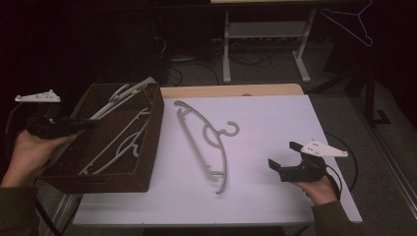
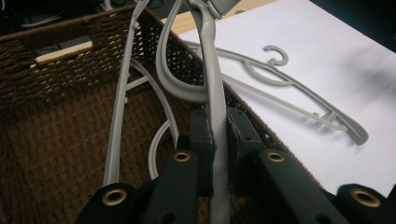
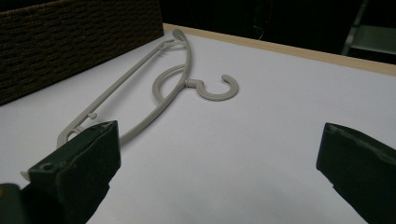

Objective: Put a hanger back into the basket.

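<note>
1. White sheeting covers the counter [image 1: 275, 147], with a strip of bare wood along its far edge and a dark floor with desk legs beyond.
2. On the counter's left end stands a brown wicker basket [image 1: 147, 147] holding several grey plastic hangers.
3. One of these, the held hanger [image 2: 215, 116], is clamped between the jaws of the left gripper [image 2: 215, 140], above the basket's near left corner; it rises from the basket toward the far rim.
4. Another grey hanger [image 1: 206, 142] lies flat on the white sheet just right of the basket, its hook pointing right.
5. At the counter's near right, the right gripper [image 1: 284, 156] sits low with its jaws spread wide and nothing between them, facing the flat hanger.
</note>
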`<state>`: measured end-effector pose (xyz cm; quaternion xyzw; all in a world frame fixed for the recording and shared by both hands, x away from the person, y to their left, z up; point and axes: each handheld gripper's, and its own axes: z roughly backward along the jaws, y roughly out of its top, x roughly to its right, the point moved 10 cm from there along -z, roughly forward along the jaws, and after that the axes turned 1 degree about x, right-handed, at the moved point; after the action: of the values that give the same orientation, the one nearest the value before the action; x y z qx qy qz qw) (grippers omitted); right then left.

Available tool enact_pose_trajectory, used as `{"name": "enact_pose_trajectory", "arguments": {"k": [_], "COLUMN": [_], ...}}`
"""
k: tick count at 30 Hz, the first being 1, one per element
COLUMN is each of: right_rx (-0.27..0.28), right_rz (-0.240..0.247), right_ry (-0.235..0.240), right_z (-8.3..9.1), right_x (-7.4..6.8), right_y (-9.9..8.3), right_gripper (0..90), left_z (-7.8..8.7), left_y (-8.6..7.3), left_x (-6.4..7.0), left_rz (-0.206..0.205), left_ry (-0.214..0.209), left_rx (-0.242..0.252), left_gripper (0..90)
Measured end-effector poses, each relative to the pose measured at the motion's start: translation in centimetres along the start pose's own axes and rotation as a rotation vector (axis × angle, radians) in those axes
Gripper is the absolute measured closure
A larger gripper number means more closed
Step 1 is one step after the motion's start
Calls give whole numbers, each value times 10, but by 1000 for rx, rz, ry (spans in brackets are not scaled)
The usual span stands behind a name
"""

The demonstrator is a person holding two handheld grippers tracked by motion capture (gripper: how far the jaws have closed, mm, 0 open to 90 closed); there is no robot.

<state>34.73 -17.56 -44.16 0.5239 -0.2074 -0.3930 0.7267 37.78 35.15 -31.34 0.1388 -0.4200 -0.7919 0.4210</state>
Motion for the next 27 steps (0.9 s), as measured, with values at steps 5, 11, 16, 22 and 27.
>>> {"name": "enact_pose_trajectory", "arguments": {"k": [5,11,16,22,27], "right_rx": [-3,-5,-4,0,-5], "right_rz": [0,-4,-2,-9,-3], "right_ry": [-1,-2,-4,-7,-7], "right_z": [0,-1,-1,0,0], "right_x": [0,1,2,2,2], "right_y": [0,-1,-1,0,-1], "right_gripper": [0,0,0,0,0], "left_z": [1,-5,-10,-20,-29], "left_y": [-12,-27,-33,-42,-48], "left_x": [-6,-15,-22,-27,-30], "left_rz": [6,20,19,9,7], "left_ry": [20,39,59,70,76], "left_rx": [-31,-69,-91,-128,-141], "left_gripper": [825,825,825,825,825]}}
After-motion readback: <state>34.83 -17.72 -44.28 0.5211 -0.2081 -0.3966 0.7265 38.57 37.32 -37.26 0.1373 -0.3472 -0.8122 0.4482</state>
